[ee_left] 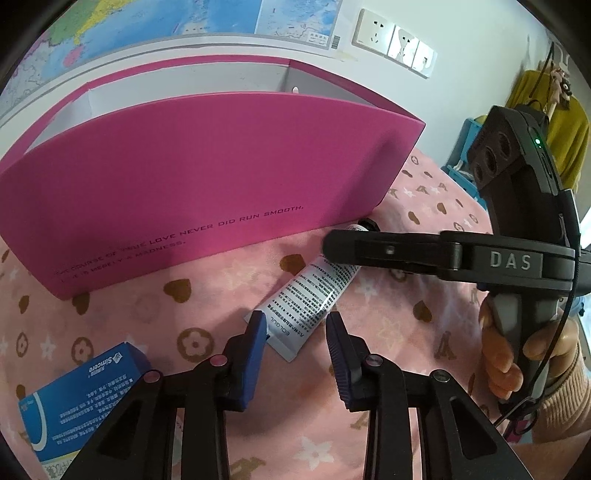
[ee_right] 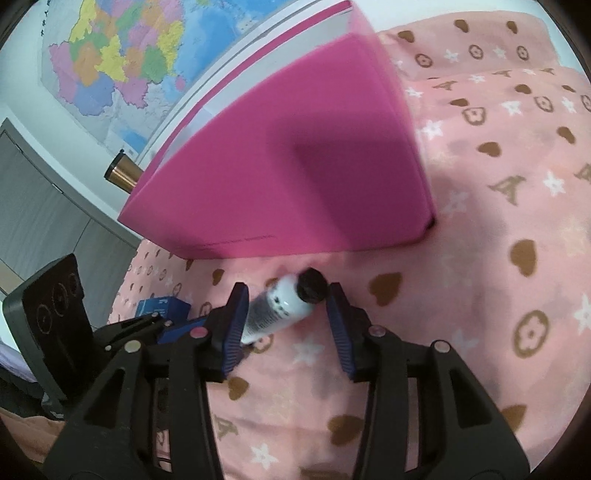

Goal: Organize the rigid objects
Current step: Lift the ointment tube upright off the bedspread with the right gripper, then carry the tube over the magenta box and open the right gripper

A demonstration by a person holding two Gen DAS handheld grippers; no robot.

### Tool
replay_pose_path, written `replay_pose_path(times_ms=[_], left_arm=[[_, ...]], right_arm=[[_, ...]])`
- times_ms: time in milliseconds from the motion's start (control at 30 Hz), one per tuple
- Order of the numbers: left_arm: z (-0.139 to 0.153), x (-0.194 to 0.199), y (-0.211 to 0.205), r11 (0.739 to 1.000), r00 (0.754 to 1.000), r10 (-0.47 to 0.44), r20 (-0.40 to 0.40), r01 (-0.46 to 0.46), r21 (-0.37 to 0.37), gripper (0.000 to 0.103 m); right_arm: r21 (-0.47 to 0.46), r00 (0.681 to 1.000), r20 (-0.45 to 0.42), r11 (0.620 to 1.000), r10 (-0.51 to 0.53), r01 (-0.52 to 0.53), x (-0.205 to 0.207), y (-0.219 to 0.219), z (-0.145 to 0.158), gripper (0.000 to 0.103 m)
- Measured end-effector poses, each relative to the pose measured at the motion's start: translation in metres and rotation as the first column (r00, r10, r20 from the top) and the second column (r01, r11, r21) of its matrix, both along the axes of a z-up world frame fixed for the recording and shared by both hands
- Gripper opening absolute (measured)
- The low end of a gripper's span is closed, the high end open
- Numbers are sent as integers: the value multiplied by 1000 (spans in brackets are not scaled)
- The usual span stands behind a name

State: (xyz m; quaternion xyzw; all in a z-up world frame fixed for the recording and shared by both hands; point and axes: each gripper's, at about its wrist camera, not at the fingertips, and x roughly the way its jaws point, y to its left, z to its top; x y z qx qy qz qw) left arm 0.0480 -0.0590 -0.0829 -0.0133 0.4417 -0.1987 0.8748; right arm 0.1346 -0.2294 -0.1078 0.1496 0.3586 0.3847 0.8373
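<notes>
**Left gripper** (ee_left: 295, 328): nearest item in the left wrist view. Its blue pads stand apart. The flat crimped end of the tube lies between them. One pad overlaps a corner of that end; the other stays clear of it. Nothing is clamped.

**Blue box** (ee_left: 85, 398): a small carton with white print. It lies flat on the blanket, just left of the left gripper.

**Blanket** (ee_left: 406, 332): pink cloth patterned with brown hearts, flowers and white stars. It carries every item listed here.

**Tube** (ee_left: 314, 295): white, with black print and a black cap. It lies on the blanket in front of the pink box, at a slant. The crimped end points toward the left gripper and the cap toward the foot of the box.

**Right gripper** (ee_right: 287, 291): it reaches in from the right of the left wrist view, over the cap end of the tube. Its pads are apart and straddle the tube. One pad touches the white body; the cap sits just beside the other. The picture is blurred here, and no squeeze shows.

**Hand** (ee_left: 517, 354): wraps the handle of the right gripper, with a peach sleeve behind it.

**Pink box** (ee_left: 207, 184): large and open-topped, white inside, with a line of dark lettering low on its front. It stands upright on the blanket, just behind the tube.

**Metal cylinder** (ee_right: 122, 171): copper-coloured, showing past the far corner of the pink box.

**Wall**: a coloured map (ee_right: 122, 62) hangs behind the box. A socket (ee_left: 373, 31) and switches (ee_left: 410, 50) sit to its right.
</notes>
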Motion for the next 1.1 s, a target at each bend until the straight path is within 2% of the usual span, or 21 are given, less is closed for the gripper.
replay_pose_path(times_ms=[33,67,267,467,867,900,1100], left_arm=[[0,0,1,1000,1000,1,-1,-1,0,34],[0,0,2,1000,1000,4,-2,-4,1,34],[0,1,0,1000,1000,6,-9,-6,-2,41],[6,-2,-7,1000,1000,0,-4,0,1,46],[19,-12,-18,999,1000,-28,12,28,-19,49],[20,-12,-19,999,999,-34,9,34,-27,52],[32,-14,-11,993,997,-74,25,76,-95,53]], right_arm=[[3,1000,1,1000,0,0,0,2,-1,45],[4,1000,0,1000,3,-3,0,4,-1,39],[70,1000,-12,998,-9,10,-6,-6,1,32],[125,1000,8,992,-18,17,-18,-19,19,26],[175,997,67,985,-23,11,-40,-33,47,26],[180,997,72,984,-22,9,-41,-35,49,26],[216,995,97,976,-13,-9,-47,-38,66,26]])
